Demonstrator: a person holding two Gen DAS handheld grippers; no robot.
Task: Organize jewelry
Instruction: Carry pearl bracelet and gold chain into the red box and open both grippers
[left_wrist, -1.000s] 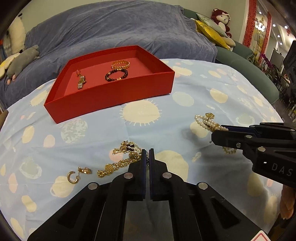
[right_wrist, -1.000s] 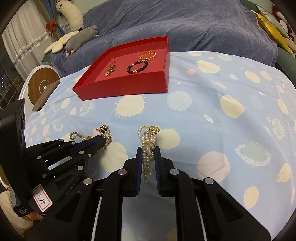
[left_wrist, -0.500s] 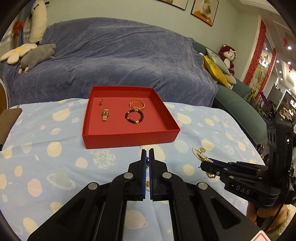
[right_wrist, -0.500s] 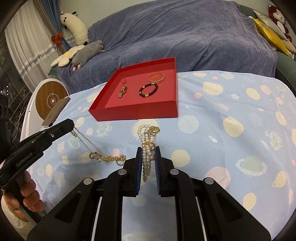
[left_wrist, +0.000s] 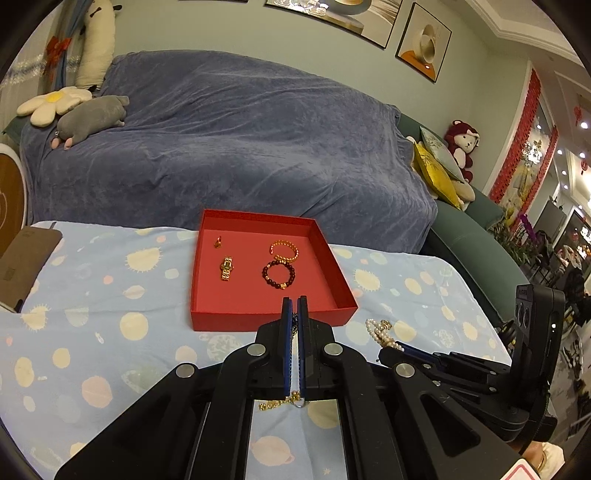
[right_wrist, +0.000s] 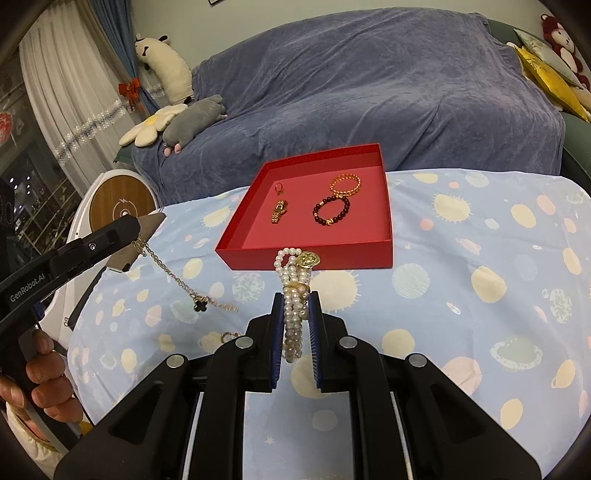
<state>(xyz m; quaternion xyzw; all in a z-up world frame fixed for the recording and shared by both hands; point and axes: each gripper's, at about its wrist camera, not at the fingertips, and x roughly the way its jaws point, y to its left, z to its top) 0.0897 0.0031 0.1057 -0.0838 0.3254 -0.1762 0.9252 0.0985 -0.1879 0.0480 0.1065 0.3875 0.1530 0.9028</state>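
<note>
Gold chain (right_wrist: 177, 277) dangling from clamped left hand-held gripper (right_wrist: 135, 230), right view only; pearl bracelet (right_wrist: 294, 295) pinched in right hand-held gripper (right_wrist: 295, 301).

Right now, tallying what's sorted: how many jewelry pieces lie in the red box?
4: small ring back left, gold watch below it, gold bead bracelet back right, dark bead bracelet in front. None seem hidden.

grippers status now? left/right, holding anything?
Left gripper: shut on the gold chain necklace, which dangles above the tablecloth.
Right gripper: shut on the pearl bracelet, lifted.
</note>
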